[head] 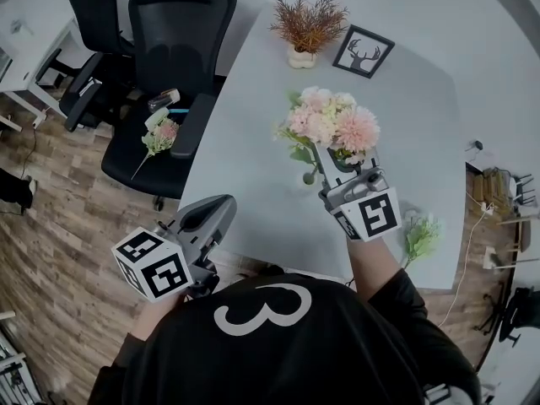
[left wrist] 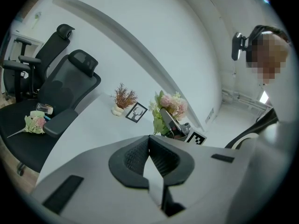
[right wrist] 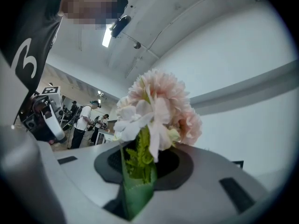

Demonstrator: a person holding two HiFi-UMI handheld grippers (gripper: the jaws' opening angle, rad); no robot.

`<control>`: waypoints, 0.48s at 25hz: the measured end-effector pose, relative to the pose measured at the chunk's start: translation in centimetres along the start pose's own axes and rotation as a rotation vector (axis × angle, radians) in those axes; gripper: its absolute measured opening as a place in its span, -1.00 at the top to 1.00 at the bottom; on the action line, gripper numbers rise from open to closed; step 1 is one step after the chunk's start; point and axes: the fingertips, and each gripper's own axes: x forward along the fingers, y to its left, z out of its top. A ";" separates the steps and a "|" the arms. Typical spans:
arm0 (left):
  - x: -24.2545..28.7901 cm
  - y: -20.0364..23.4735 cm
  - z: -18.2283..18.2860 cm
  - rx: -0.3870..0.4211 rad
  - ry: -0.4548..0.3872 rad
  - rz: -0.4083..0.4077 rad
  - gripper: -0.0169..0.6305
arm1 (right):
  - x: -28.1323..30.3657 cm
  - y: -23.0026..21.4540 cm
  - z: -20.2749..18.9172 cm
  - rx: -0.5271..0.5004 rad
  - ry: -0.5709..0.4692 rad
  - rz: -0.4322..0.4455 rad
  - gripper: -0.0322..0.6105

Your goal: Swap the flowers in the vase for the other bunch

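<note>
My right gripper (head: 342, 174) is shut on the green stems of a bunch of pink and white flowers (head: 333, 123), held upright above the middle of the white table (head: 253, 142). In the right gripper view the blooms (right wrist: 156, 106) rise straight out from between the pads of that gripper (right wrist: 140, 150). A second small bunch (head: 159, 138), pink and green, lies on the seat of a black office chair (head: 173, 74). My left gripper (head: 218, 207) hangs off the table's near left edge, shut and holding nothing (left wrist: 149, 138). No vase for the pink bunch shows.
A white pot with a reddish dried plant (head: 307, 25) and a framed deer picture (head: 363, 51) stand at the table's far end. A pale green sprig (head: 420, 236) lies at the right edge. A second chair (head: 93, 24) stands at the far left. Cables trail on the floor at the right.
</note>
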 end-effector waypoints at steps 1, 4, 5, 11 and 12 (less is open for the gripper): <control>0.1 0.1 0.0 0.005 0.003 0.003 0.91 | 0.0 0.0 -0.6 0.010 0.009 -0.001 0.58; 0.2 0.4 -0.1 -0.001 0.008 0.005 0.91 | -0.2 0.1 -2.6 0.043 0.038 -0.008 0.58; 0.3 0.5 -0.2 -0.006 0.010 0.006 0.91 | -0.3 0.2 -3.2 0.049 0.050 -0.008 0.58; 0.1 0.9 -0.6 -0.015 0.021 0.015 0.91 | -0.7 1.0 -5.9 0.081 0.109 -0.009 0.57; 0.1 1.0 -0.7 -0.019 0.021 0.017 0.91 | -0.7 1.1 -6.3 0.084 0.119 -0.010 0.57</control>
